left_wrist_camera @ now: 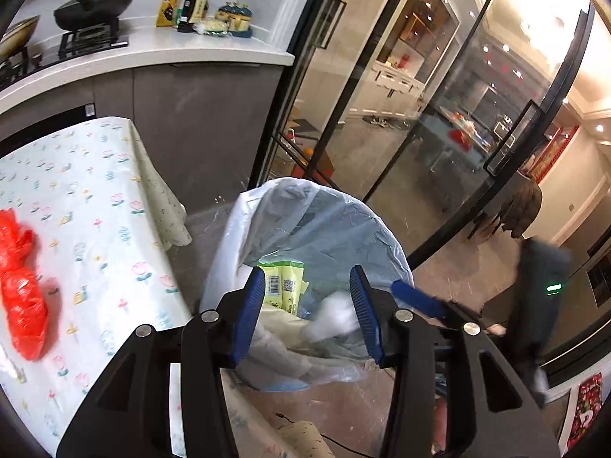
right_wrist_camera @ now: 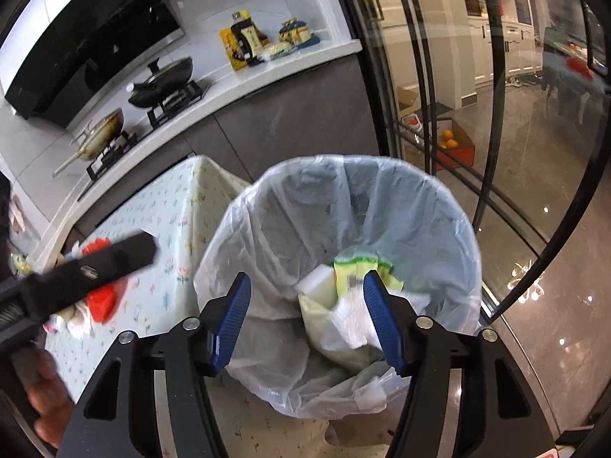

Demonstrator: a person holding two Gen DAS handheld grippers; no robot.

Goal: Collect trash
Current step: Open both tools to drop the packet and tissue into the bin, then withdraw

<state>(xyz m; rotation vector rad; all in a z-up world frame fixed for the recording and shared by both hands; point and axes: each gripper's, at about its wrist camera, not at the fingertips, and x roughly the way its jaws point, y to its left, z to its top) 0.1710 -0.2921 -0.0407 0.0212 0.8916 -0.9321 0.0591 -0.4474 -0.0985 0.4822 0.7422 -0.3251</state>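
Left wrist view: the left claw [left_wrist_camera: 311, 307] hangs above the round bin lined with a translucent white plastic bag [left_wrist_camera: 267, 206], its blue-padded jaws spread apart and holding nothing. Inside the liner lie a yellow-green printed wrapper with a barcode [left_wrist_camera: 284, 284] and a blurred white crumpled tissue [left_wrist_camera: 336, 315], both seen between the jaws. One blue-padded finger [left_wrist_camera: 416, 299] of the other claw shows at the right, over the bin's near rim. To the left of the bin stands the worktop covered with a pale floral-print cloth [left_wrist_camera: 95, 198]; a crumpled red plastic bag [left_wrist_camera: 21, 286] lies on it, well apart from the bin. Behind, a white kitchen counter [left_wrist_camera: 172, 53] carries a black lidded wok [left_wrist_camera: 93, 4] on a burner and a group of yellow and dark food packets [left_wrist_camera: 187, 0].

Right wrist view: the right claw [right_wrist_camera: 307, 318] is released, jaws wide, empty, directly over the bin opening. The yellow-green wrapper [right_wrist_camera: 362, 267] rests at the bottom of the liner with a white block-shaped piece [right_wrist_camera: 319, 286] just beside it and the white crumpled tissue [right_wrist_camera: 353, 320] in front, next to the right pad. The black body of the left claw [right_wrist_camera: 95, 271] crosses the left side of the frame, blurred, above the floral worktop [right_wrist_camera: 179, 221], partly covering the red bag [right_wrist_camera: 101, 299]. The person's hand [right_wrist_camera: 42, 393] grips its handle at the lower left edge.
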